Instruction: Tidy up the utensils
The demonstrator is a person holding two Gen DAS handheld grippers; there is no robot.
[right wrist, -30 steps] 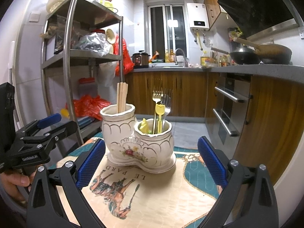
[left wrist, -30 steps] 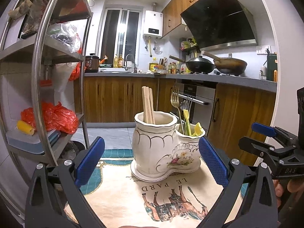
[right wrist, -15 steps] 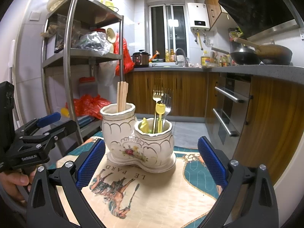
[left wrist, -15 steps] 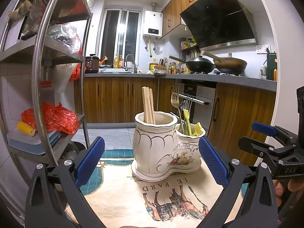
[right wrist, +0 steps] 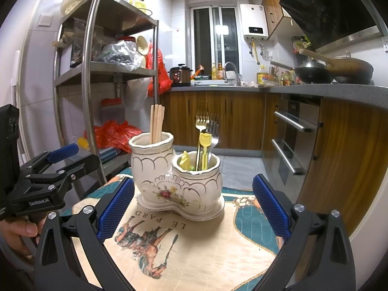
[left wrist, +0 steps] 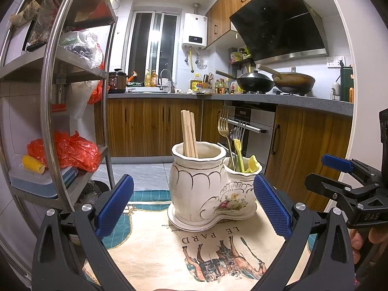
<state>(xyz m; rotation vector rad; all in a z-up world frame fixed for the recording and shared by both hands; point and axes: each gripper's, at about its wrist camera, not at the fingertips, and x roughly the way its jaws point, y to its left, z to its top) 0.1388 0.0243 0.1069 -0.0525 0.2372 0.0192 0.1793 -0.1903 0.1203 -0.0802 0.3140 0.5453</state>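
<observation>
A white ceramic two-cup holder stands on a horse-print cloth. Its taller cup holds wooden chopsticks. Its lower cup holds forks and yellow-handled utensils. My left gripper is open just short of the holder, nothing between its blue pads. My right gripper is open too, facing the holder from the other side and empty. Each gripper shows at the edge of the other's view, the right gripper and the left gripper.
A steel shelf rack with bags and boxes stands close on the left. Wooden cabinets and an oven run behind and to the right. A hand holds the left gripper's grip.
</observation>
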